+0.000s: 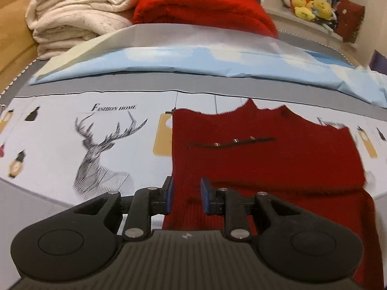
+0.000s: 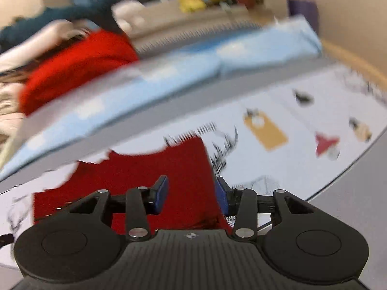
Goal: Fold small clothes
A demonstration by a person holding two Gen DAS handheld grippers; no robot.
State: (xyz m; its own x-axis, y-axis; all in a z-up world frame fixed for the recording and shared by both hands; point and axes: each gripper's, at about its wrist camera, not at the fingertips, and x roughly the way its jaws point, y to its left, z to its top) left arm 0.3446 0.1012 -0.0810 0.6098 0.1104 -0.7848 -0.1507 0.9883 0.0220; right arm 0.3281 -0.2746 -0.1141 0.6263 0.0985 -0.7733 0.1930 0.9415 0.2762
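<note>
Left wrist view: left gripper (image 1: 185, 197) above dark red knit garment (image 1: 266, 159), jaws spread a little, pinching nothing. Garment flat on deer-print bed sheet (image 1: 72, 145), toward 3 o'clock, likely laid out for next fold. Right wrist view, blurred: right gripper (image 2: 192, 194) over garment's right edge, jaws spread, empty.
</note>
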